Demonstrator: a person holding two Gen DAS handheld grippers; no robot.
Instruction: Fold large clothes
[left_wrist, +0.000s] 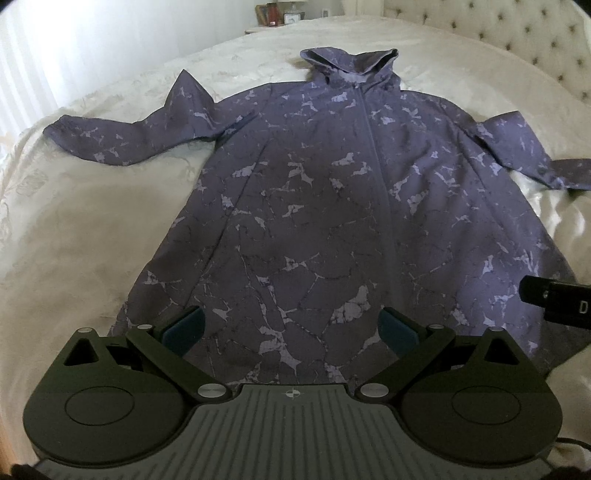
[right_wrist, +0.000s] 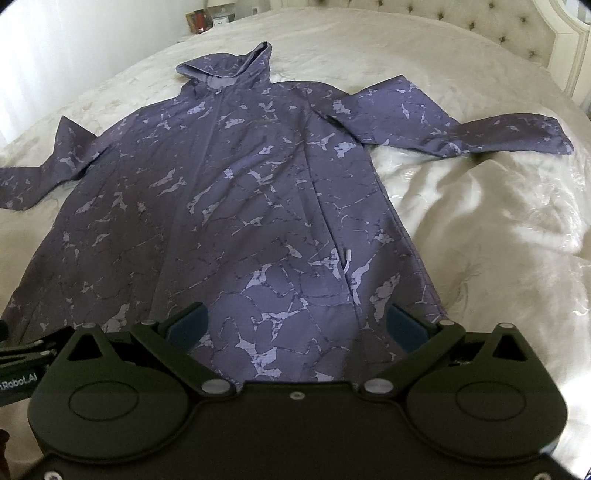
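A large purple hooded jacket with a pale marble print lies flat and face up on a cream bed, hood at the far end, both sleeves spread out. It also shows in the right wrist view. My left gripper is open and empty, hovering over the jacket's hem near its left side. My right gripper is open and empty over the hem near the right side. The left sleeve bends outward; the right sleeve stretches to the right.
The cream bedspread is rumpled to the right of the jacket. A tufted headboard stands at the far right. A nightstand with small items stands beyond the bed. The other gripper's body shows at the right edge.
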